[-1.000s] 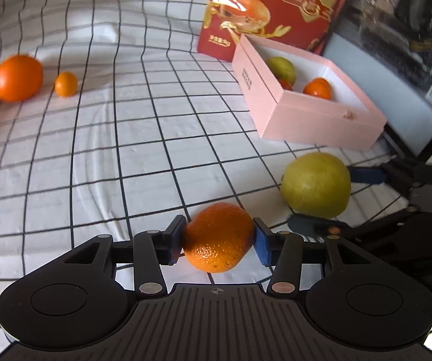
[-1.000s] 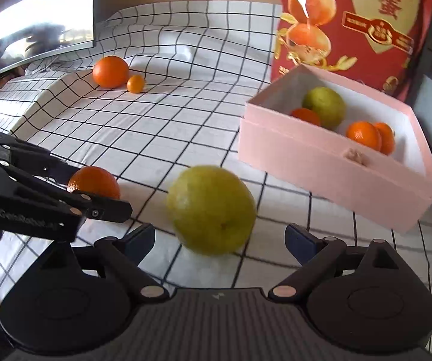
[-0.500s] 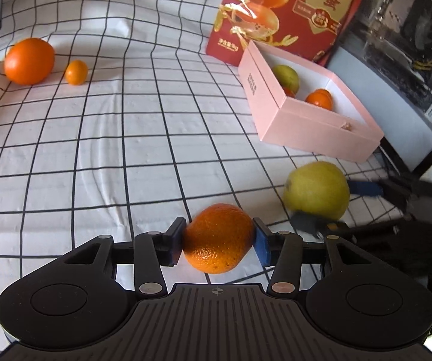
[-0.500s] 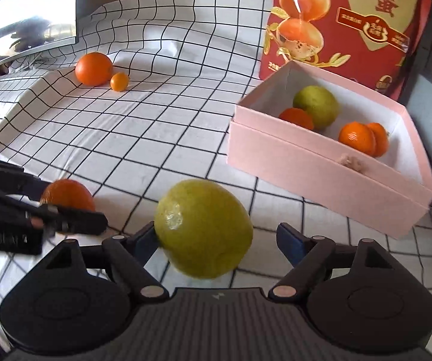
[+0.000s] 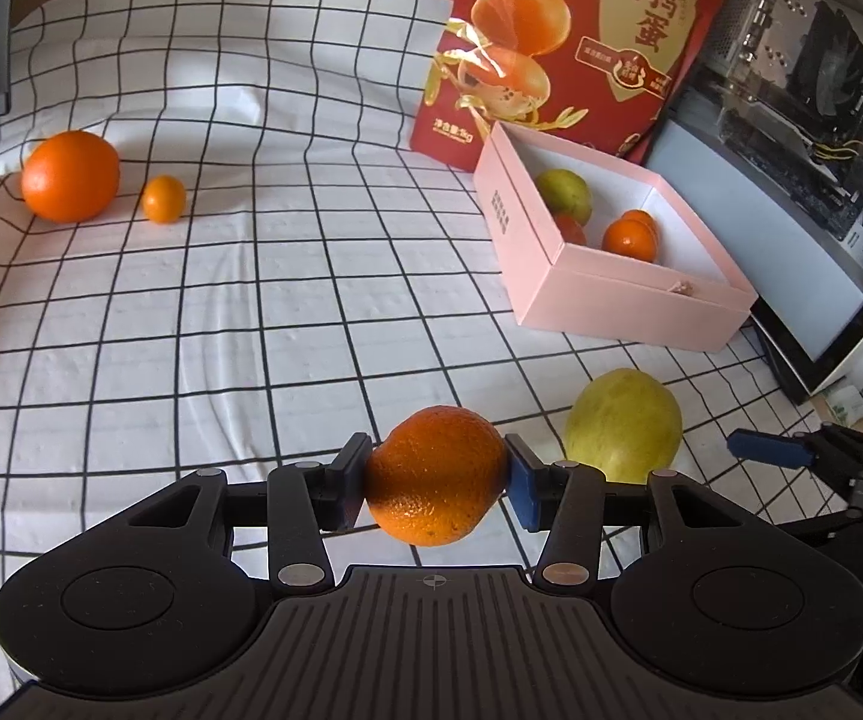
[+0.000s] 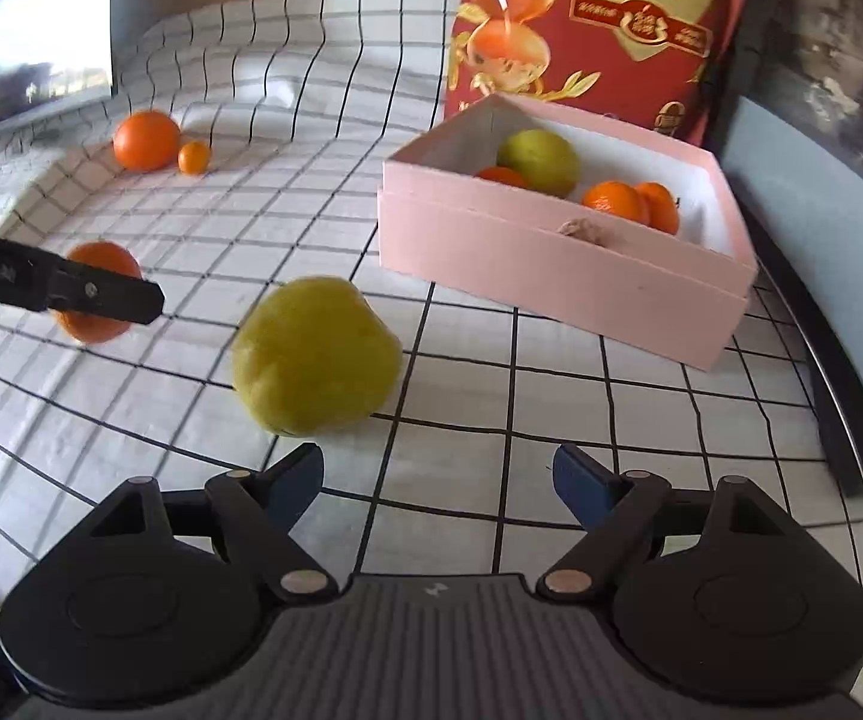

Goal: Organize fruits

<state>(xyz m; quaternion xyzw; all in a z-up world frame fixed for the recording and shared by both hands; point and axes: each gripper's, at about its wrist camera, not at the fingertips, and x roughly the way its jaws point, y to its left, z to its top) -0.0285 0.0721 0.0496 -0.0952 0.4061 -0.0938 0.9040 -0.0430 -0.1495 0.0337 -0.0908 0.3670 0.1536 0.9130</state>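
My left gripper [image 5: 436, 479] is shut on an orange [image 5: 435, 474] and holds it above the checked cloth; the orange also shows in the right wrist view [image 6: 98, 294]. A yellow-green pear [image 6: 315, 355] lies on the cloth just ahead and left of my right gripper [image 6: 439, 479], which is open and empty. The pear also shows in the left wrist view [image 5: 623, 425]. A pink box [image 5: 629, 294] at right holds a green pear [image 5: 563, 195] and several small oranges [image 5: 629, 237]. The box also shows in the right wrist view [image 6: 551, 270].
A large orange [image 5: 70, 175] and a tiny orange [image 5: 163, 198] lie at the far left of the cloth. A red printed bag [image 5: 575, 42] stands behind the box. A monitor [image 5: 815, 192] stands at right, and a dark screen [image 6: 23, 54] is at left.
My left gripper has lifted and moved back with the orange. My right gripper had the pear between its open fingers; now it has pulled back and the pear sits ahead on the cloth.
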